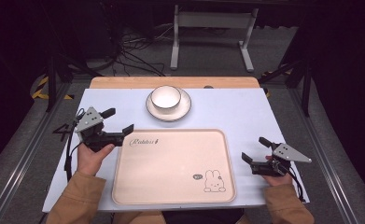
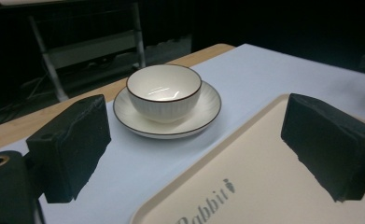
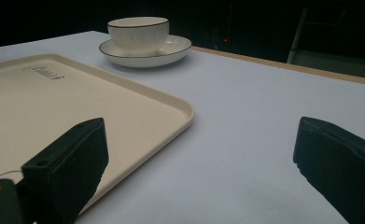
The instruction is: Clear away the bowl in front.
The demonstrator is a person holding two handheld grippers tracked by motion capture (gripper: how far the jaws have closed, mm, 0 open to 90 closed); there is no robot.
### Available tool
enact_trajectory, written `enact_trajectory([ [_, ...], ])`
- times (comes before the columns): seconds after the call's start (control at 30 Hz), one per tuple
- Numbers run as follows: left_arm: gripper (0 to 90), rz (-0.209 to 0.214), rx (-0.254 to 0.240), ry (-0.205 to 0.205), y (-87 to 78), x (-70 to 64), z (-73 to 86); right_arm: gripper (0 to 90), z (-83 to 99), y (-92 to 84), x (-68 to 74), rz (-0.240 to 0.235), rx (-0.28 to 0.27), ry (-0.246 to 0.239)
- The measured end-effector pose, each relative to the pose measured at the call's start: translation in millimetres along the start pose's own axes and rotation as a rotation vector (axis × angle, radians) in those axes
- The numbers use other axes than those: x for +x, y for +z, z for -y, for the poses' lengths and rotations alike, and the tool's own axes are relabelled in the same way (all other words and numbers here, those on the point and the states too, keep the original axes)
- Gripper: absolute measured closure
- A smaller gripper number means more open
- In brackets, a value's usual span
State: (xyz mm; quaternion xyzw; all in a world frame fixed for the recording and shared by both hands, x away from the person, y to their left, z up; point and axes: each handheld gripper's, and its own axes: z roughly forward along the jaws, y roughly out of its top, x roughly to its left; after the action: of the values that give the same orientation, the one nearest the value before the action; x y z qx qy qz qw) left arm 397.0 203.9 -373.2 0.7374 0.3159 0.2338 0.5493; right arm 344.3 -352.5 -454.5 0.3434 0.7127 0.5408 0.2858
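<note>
A person sits at a pale blue tabletop (image 1: 245,112), holding a two-jaw gripper in each hand. A cream tray (image 1: 171,168) with a small rabbit drawing (image 1: 213,181) lies flat in the middle, nothing on it. At 12 o'clock from the tray, near its far edge but not touching it, a white bowl (image 1: 165,98) with a dark rim sits in a matching saucer (image 1: 184,108).

The left gripper (image 1: 121,120) hovers at the tray's 10 o'clock corner, its black fingers (image 2: 70,147) spread wide and holding nothing. In the left gripper view the bowl (image 2: 164,91) and saucer (image 2: 203,112) lie ahead between the two fingers, well apart from them.

The right gripper (image 1: 256,149) is at 3 o'clock, just off the tray's right edge, fingers (image 3: 68,163) also wide apart and holding nothing. In the right gripper view the bowl (image 3: 138,29) sits far ahead, toward 11 o'clock.
</note>
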Motion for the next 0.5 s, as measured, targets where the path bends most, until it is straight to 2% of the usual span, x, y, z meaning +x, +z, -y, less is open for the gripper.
enact_trajectory([
  [0.1, 9.0, -0.002, -0.003, -0.024, 7.8, 3.2, -2.8, 3.8, 0.0, 0.0, 0.0, 0.000, 0.000, -0.001],
  [0.13, 8.9, -0.005, 0.011, -0.030, 11.0, 4.8, -4.3, 3.8, 0.0, 0.0, 0.1, -0.001, -0.002, -0.001],
  [0.27, 8.9, -0.030, 0.024, -0.040, 21.2, 7.6, -9.6, 3.8, 0.1, -0.1, 0.2, -0.001, -0.002, -0.001],
  [0.33, 9.0, -0.030, 0.030, -0.044, 24.7, 9.1, -12.1, 3.8, 0.1, -0.2, 0.2, -0.002, -0.002, -0.001],
  [0.43, 9.2, -0.052, 0.046, -0.020, 33.1, 15.5, -17.5, 3.8, 0.0, -0.2, 0.2, -0.002, 0.000, -0.004],
  [0.5, 9.4, -0.057, 0.063, -0.028, 37.2, 22.2, -20.5, 3.8, 0.0, 0.0, 0.1, -0.003, 0.000, -0.003],
])
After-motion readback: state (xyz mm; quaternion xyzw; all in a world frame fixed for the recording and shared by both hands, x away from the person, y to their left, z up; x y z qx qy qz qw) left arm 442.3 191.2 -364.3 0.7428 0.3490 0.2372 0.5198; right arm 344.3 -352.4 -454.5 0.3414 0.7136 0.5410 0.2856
